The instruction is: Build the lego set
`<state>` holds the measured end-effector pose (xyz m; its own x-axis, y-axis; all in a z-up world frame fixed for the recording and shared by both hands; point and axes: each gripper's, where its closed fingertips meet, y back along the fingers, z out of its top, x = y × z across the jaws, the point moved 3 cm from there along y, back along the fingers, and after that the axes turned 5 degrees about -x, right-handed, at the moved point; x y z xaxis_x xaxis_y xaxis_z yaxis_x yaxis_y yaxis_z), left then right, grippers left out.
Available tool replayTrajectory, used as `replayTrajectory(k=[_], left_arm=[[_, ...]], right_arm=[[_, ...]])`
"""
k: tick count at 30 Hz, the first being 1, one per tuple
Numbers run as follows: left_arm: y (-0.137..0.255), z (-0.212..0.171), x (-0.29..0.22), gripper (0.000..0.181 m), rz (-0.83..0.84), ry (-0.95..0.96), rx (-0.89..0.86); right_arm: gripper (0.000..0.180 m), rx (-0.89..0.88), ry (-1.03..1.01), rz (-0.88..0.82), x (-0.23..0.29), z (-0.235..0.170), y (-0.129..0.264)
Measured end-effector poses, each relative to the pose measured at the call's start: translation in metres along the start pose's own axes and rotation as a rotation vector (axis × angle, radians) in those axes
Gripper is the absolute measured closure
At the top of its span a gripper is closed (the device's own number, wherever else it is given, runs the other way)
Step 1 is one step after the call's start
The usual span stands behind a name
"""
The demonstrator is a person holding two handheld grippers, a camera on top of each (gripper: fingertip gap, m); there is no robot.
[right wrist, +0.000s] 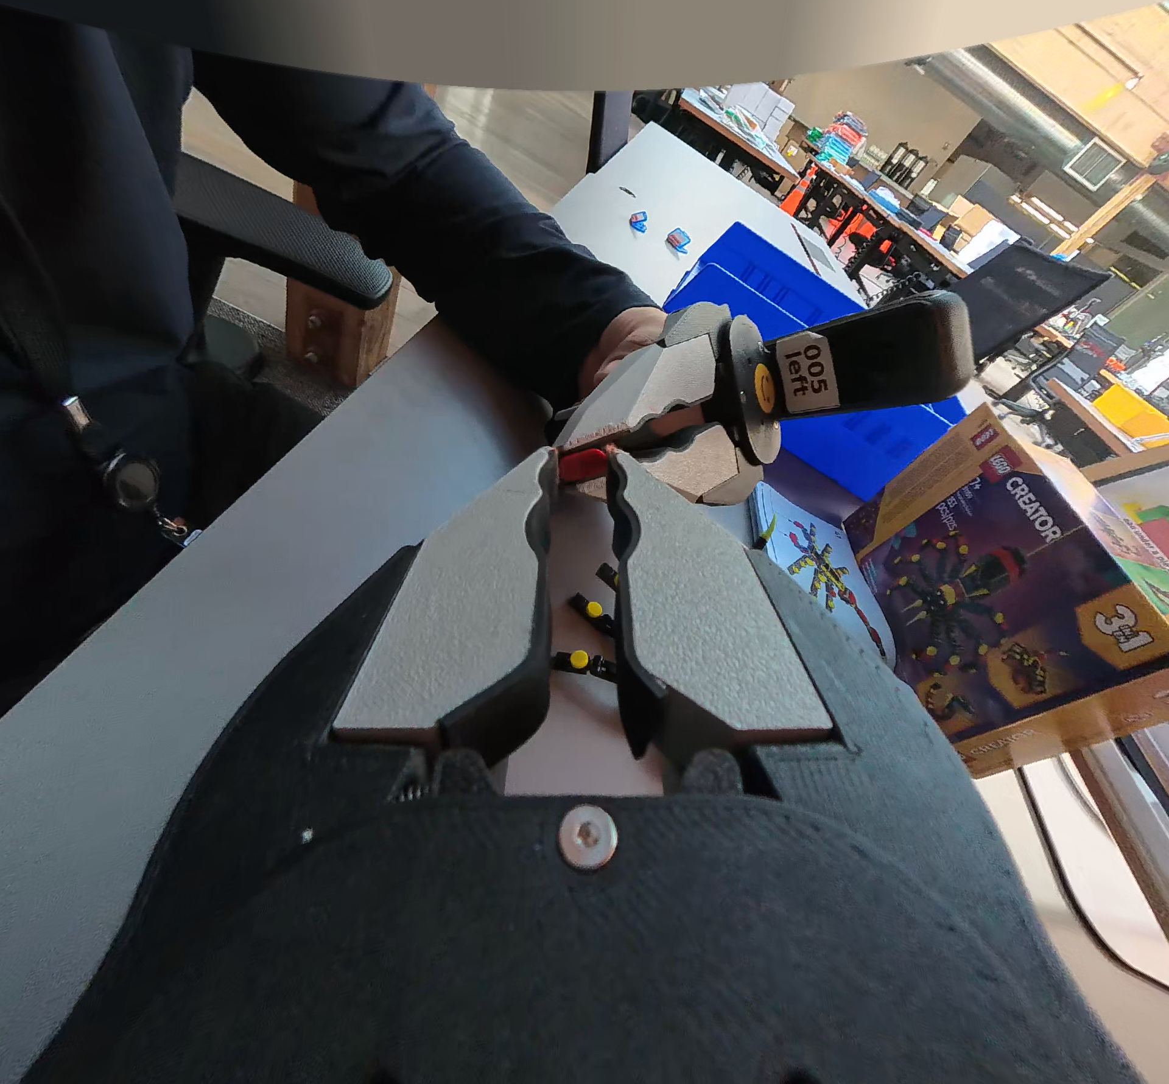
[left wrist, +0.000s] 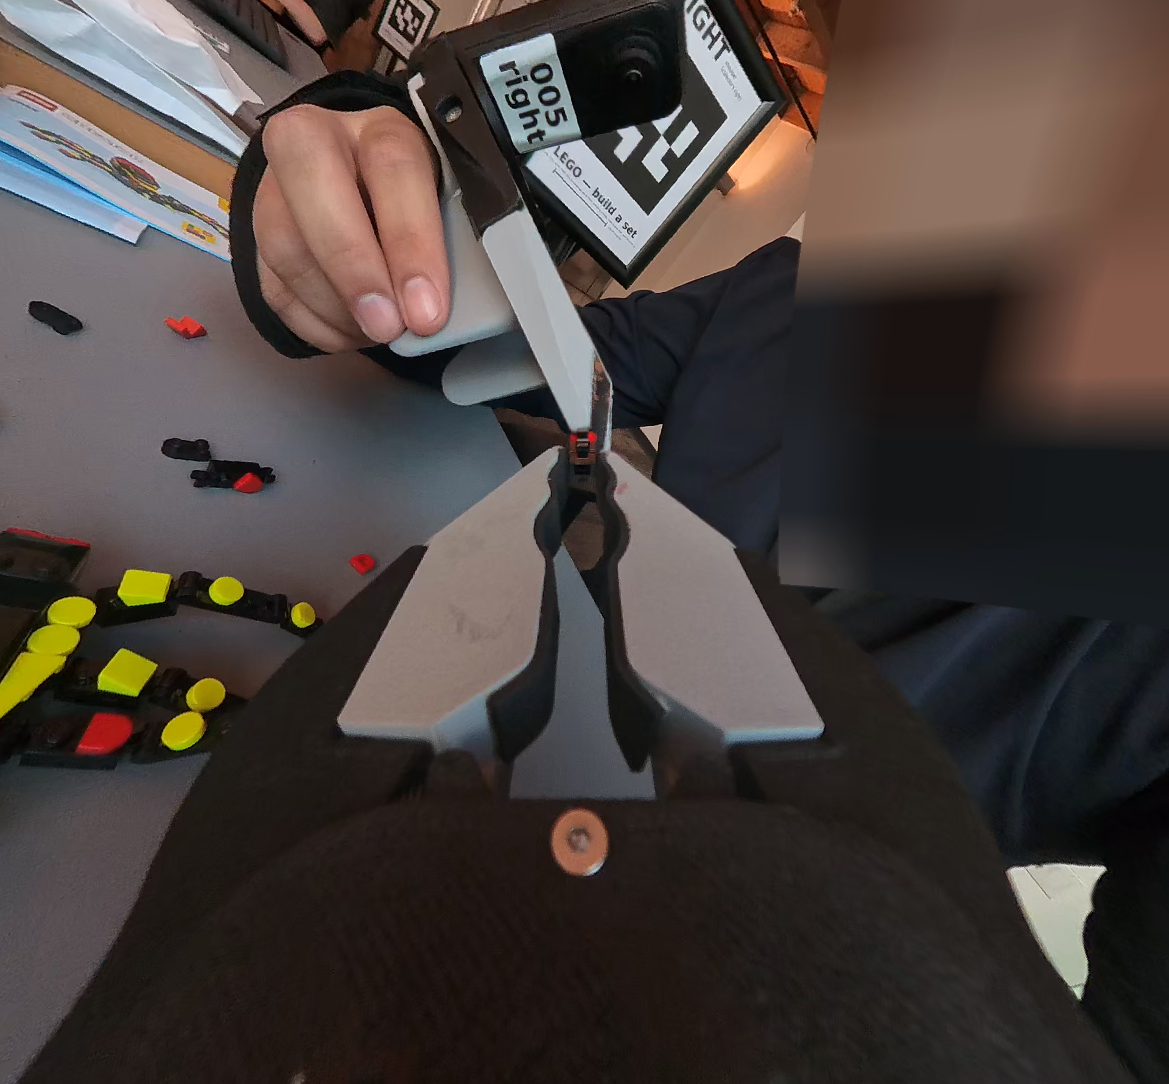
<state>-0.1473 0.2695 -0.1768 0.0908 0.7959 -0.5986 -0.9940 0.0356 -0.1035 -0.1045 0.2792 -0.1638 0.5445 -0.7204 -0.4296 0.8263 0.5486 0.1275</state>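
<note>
Nearest in the left wrist view, the left tool [left wrist: 579,472] has its two grey fingers nearly closed on a small black lego piece [left wrist: 579,475] at their tips. Meeting it from above, the right tool [left wrist: 585,431] pinches a small red lego piece [left wrist: 583,438] that touches the black one. A hand [left wrist: 345,225] grips the right tool's handle. On the grey worktop [left wrist: 354,459], at near left, lies a partly built black assembly with yellow and red tiles [left wrist: 145,661]; loose black and red pieces [left wrist: 231,475] lie farther off, and an instruction booklet [left wrist: 107,174] at far left.

Nearest in the right wrist view, the right tool [right wrist: 582,465] is closed to a narrow gap on the red piece [right wrist: 583,464], above the worktop [right wrist: 265,548]. From the far side the left tool [right wrist: 572,443] meets it with tips almost together; its own piece is hidden. To the right sits the lego box [right wrist: 1012,586], whose contents cannot be seen, and behind it a blue bin [right wrist: 772,282], its inside also out of sight.
</note>
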Motion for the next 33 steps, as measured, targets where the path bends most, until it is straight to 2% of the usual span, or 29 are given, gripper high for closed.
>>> replayTrajectory(k=[11,18,20,22,27,30,33], left_arm=[[-0.003,0.0,-0.001,0.176,0.025,-0.04,0.016],[-0.008,-0.009,-0.004,0.176,0.028,-0.068,0.082],[-0.013,-0.014,-0.003,0.176,0.04,-0.094,0.119],[-0.018,-0.017,-0.007,0.176,0.012,-0.095,0.127],[-0.009,-0.003,-0.012,0.176,-0.001,-0.12,0.049],[-0.009,-0.004,-0.006,0.176,0.059,-0.202,0.064],[-0.009,0.0,-0.004,0.176,0.08,-0.269,0.028]], right_arm=[[0.167,-0.006,-0.066,0.021,0.002,-0.001,-0.001],[0.167,0.004,-0.157,0.119,0.009,-0.002,-0.002],[0.18,0.01,-0.166,0.125,0.008,-0.002,-0.002],[0.18,-0.017,-0.186,0.145,0.01,0.0,-0.002],[0.18,-0.079,-0.219,0.055,-0.004,0.004,0.004],[0.166,-0.117,-0.229,0.066,-0.004,0.008,0.005],[0.166,-0.08,-0.23,0.087,0.001,0.004,0.002]])
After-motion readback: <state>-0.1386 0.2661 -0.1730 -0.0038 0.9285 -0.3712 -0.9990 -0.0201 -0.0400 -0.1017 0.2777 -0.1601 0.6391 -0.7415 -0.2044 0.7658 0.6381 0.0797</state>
